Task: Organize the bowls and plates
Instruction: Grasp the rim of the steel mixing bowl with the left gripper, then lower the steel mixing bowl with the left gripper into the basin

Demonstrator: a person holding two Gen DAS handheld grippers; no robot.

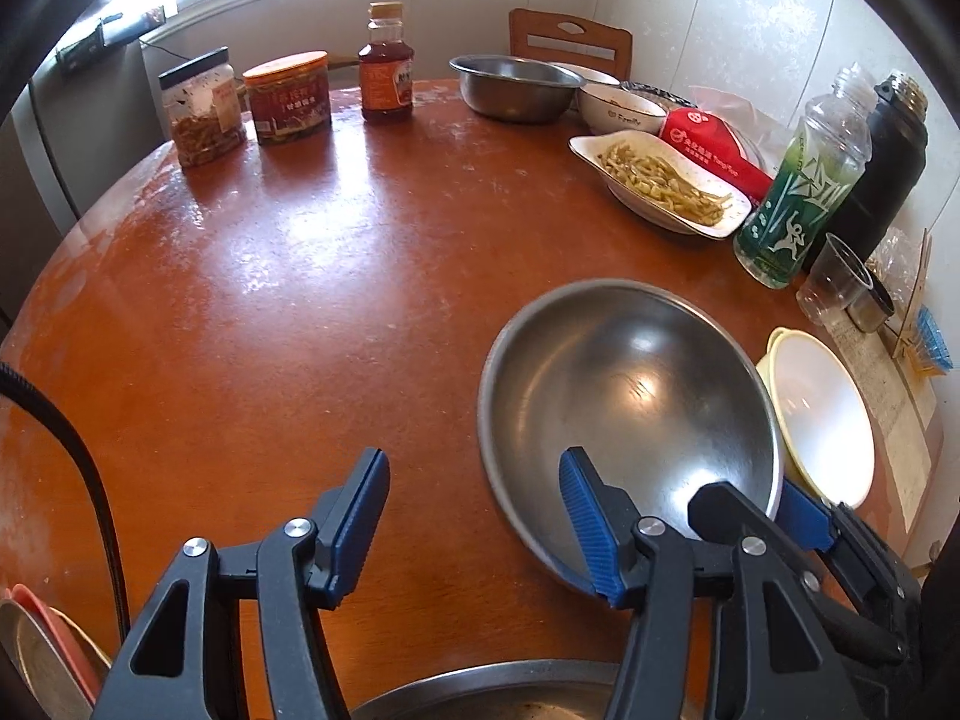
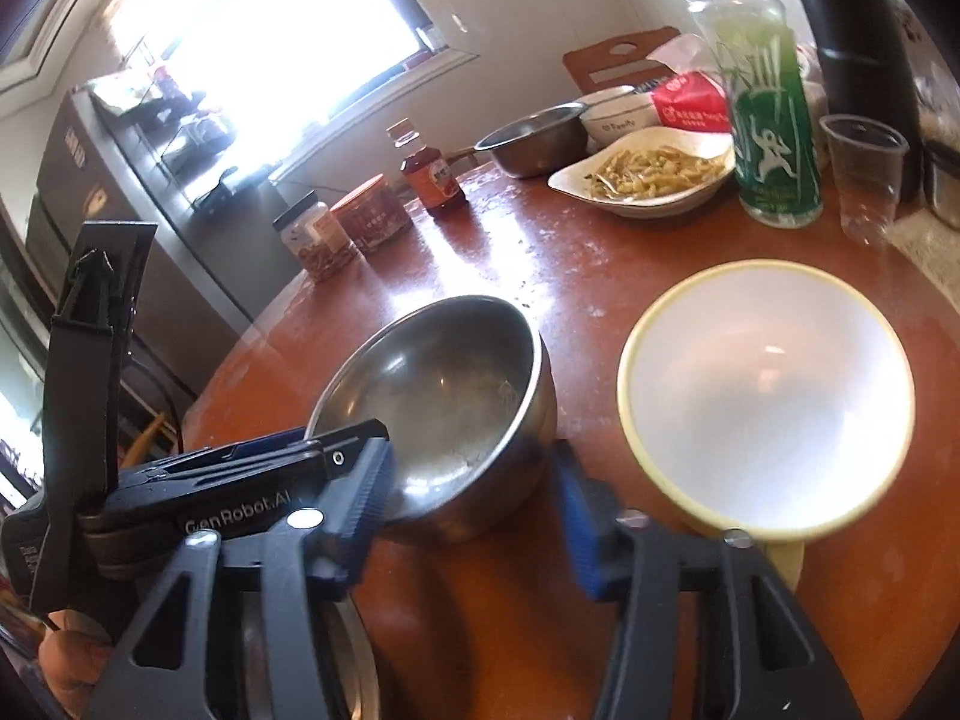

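An empty steel bowl [image 1: 630,396] [image 2: 444,396] sits on the round brown table [image 1: 270,300]. My left gripper [image 1: 474,516] straddles its near left rim, one finger over the inside and one outside, with gaps at both pads. The right gripper [image 2: 471,498] [image 1: 753,498] straddles the right rim the same way, its pads apart. A white bowl with a yellow rim [image 1: 822,414] [image 2: 768,396] stands just right of the steel bowl. At the back are a second steel bowl [image 1: 516,87], a white bowl [image 1: 621,111] and a white dish of food [image 1: 660,180].
Two jars [image 1: 288,99] and a sauce bottle [image 1: 387,72] line the far edge. A green bottle [image 1: 804,180], black flask [image 1: 888,162], plastic cup [image 1: 834,282] and red tissue pack [image 1: 714,147] crowd the right side. A steel dish [image 1: 480,690] and stacked plates [image 1: 42,642] lie below my fingers.
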